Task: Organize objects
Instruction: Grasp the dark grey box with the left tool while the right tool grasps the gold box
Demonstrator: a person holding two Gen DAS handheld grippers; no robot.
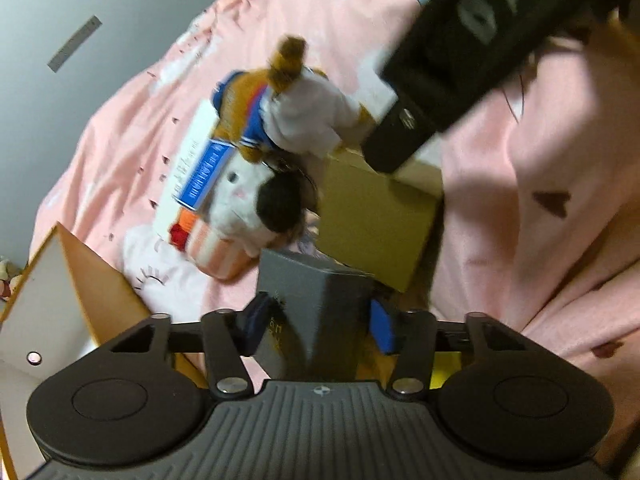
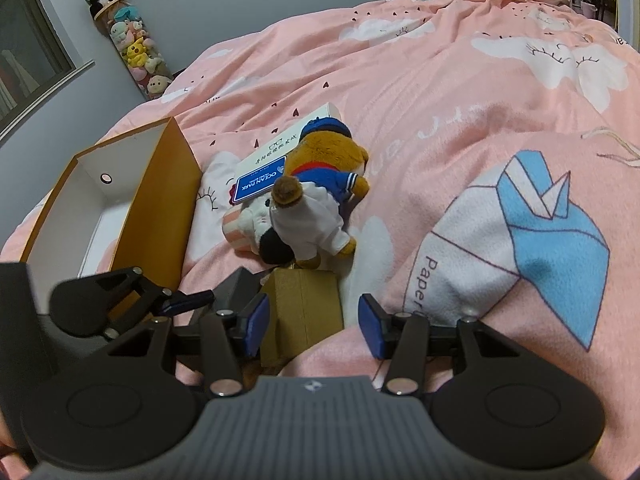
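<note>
1. Left wrist view: the left gripper (image 1: pixel 320 328) has its jaws about half apart around the grey box (image 1: pixel 316 312), both blue pads at its sides; a firm press I cannot confirm.
2. That box stands upright at twelve o'clock from the jaws, with the open orange box (image 1: pixel 96 280) at nine o'clock.
3. Right wrist view: the right gripper (image 2: pixel 314 320) straddles the cardboard box (image 2: pixel 304 308), its right pad clear, gripping nothing.
4. Plush toys (image 2: pixel 304 208) lie beyond on the pink duvet (image 2: pixel 440 120).

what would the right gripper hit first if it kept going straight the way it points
Most likely the tan cardboard box, which lies just ahead between the open jaws of the right gripper. Beyond it lies the plush toy. Depth is hard to judge through the fisheye.
</note>
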